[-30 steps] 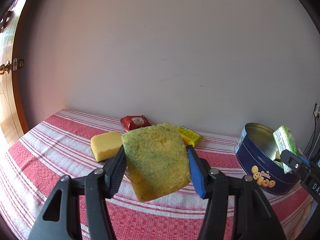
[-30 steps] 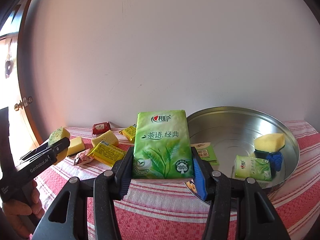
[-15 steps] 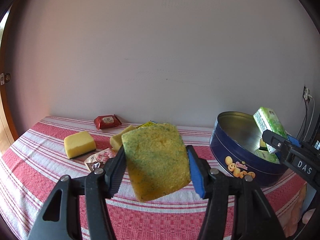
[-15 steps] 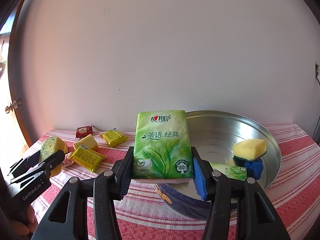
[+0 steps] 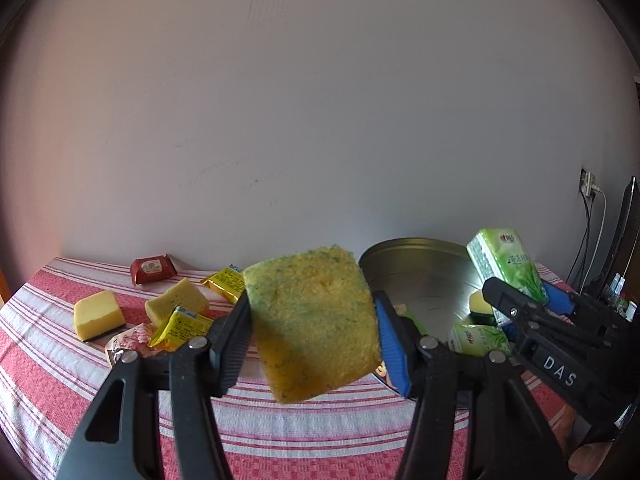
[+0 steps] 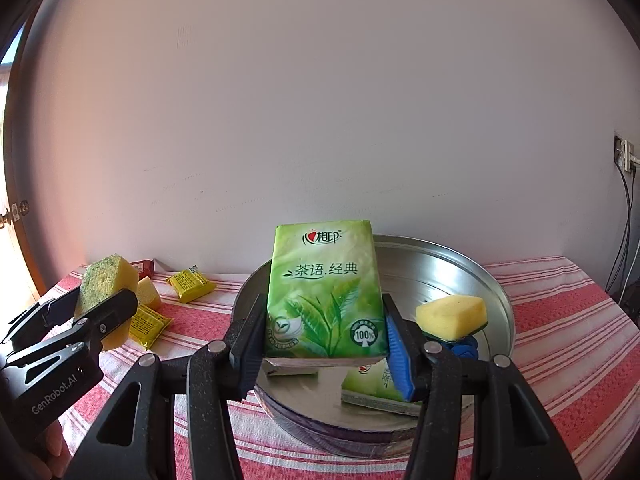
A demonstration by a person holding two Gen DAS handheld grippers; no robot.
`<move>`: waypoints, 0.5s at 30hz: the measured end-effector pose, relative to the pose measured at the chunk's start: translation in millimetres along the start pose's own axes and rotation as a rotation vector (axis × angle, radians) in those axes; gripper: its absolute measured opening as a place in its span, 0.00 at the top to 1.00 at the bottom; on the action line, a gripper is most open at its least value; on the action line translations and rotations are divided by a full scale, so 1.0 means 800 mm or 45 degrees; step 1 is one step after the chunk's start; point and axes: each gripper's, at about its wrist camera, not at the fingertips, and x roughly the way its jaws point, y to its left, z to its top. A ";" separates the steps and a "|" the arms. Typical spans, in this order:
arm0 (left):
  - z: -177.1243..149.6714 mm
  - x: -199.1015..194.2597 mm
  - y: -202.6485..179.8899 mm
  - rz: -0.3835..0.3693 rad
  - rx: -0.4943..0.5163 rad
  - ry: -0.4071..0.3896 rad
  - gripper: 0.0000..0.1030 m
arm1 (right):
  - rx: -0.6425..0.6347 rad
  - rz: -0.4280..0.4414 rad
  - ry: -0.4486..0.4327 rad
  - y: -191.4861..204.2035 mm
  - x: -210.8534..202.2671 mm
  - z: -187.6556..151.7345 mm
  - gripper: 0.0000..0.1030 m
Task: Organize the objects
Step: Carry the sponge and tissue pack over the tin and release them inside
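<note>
soft daylight from left, sharp focus, fisheye edges dark.

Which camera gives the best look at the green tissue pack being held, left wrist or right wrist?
The right wrist view. There the tissue pack faces the lens head-on, clamped in the right gripper over the tin, its printed front in full view. The left wrist view shows it only small and tilted at the right edge, partly hidden by the gripper.

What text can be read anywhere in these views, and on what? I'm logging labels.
"心相印", "茶语.经典", "100%": green tissue pack held in the right gripper.
"GenRobot.AI": black body of the left gripper, which holds a yellow-green sponge.
"DAS": black body of the right gripper, left wrist view.
Too small or blurred: yellow foil packets, red packet, second green pack in the round metal tin.
</note>
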 end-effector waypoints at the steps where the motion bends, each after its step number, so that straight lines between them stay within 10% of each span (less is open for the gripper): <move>1: 0.002 0.002 -0.004 -0.009 0.000 -0.002 0.44 | 0.000 -0.008 0.000 -0.004 0.001 0.000 0.47; 15: 0.011 0.043 -0.068 -0.070 0.051 0.032 0.44 | 0.011 -0.138 0.003 -0.051 0.021 0.009 0.47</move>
